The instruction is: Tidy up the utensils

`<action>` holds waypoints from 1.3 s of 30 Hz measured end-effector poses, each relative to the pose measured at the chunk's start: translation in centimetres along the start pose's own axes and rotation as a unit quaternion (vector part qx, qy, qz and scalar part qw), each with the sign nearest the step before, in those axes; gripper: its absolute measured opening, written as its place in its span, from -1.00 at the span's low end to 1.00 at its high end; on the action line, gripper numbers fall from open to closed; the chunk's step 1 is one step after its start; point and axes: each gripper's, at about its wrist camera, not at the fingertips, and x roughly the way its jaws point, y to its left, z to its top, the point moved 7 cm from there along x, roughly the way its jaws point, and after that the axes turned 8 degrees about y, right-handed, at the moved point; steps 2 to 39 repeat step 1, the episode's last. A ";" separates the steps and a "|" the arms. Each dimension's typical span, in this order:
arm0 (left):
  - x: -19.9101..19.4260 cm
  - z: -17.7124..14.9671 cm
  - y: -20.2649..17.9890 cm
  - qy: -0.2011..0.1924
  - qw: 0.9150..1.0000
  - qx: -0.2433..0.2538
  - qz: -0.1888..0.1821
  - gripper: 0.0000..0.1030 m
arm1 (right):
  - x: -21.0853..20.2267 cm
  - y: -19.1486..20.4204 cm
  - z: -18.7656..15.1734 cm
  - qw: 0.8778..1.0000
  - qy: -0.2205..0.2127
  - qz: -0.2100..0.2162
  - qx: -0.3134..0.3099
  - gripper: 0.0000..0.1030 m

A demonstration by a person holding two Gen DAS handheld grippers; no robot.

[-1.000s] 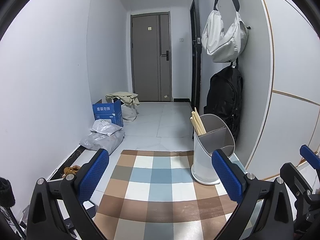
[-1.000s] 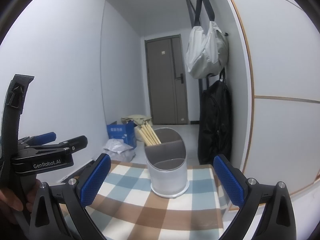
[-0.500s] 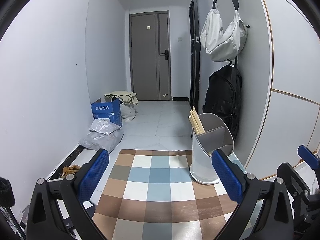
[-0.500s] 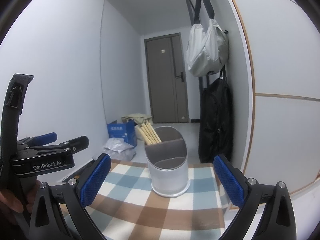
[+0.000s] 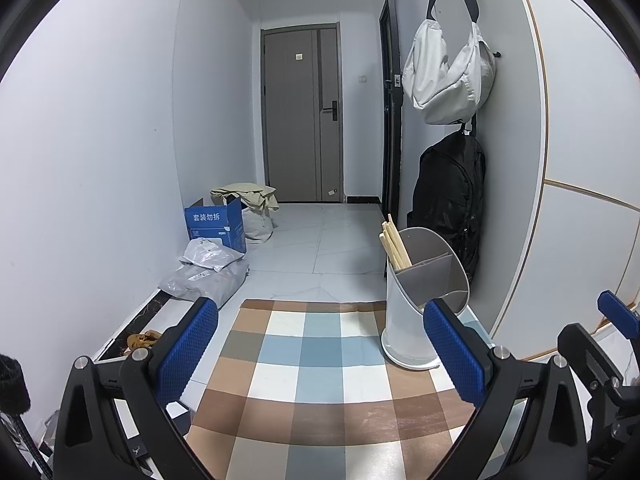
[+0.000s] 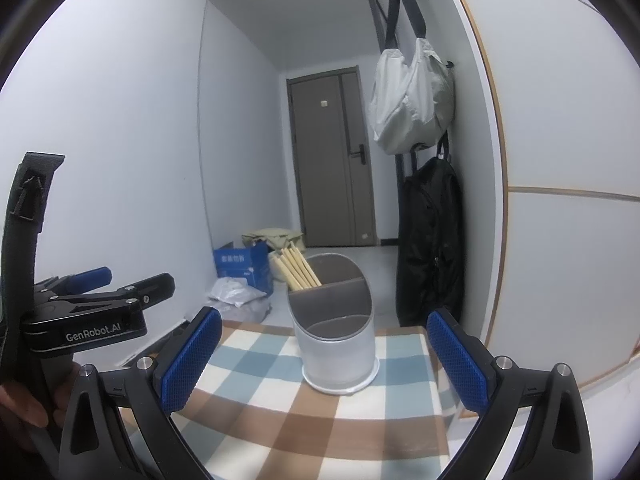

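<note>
Both the left gripper [image 5: 320, 352] and the right gripper [image 6: 324, 354] hang spread wide and empty above the checked cloth [image 5: 320, 380], where the white utensil holder [image 6: 336, 344] stands with chopsticks [image 6: 298, 270] in its rear compartment. No loose utensil shows, so the sensible move is probably to look for one before closing on anything. Only the right wrist view looks into the holder's near compartment and shows a hand [image 6: 24, 408] on the left tool.
</note>
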 end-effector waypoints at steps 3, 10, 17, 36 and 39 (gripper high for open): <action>0.0 0.0 0.0 -0.001 1.000 -0.001 0.001 0.94 | 0.0 0.0 0.0 1.000 0.002 -0.001 0.001 1.00; 0.0 0.0 0.0 -0.001 1.000 -0.001 0.001 0.94 | 0.0 0.0 0.0 1.000 0.002 -0.001 0.001 1.00; 0.0 0.0 0.0 -0.001 1.000 -0.001 0.001 0.94 | 0.0 0.0 0.0 1.000 0.002 -0.001 0.001 1.00; 0.0 0.0 0.0 -0.001 1.000 -0.001 0.001 0.94 | 0.0 0.0 0.0 1.000 0.002 -0.001 0.001 1.00; 0.0 0.0 0.0 -0.001 1.000 -0.001 0.001 0.94 | 0.0 0.0 0.0 1.000 0.002 -0.001 0.001 1.00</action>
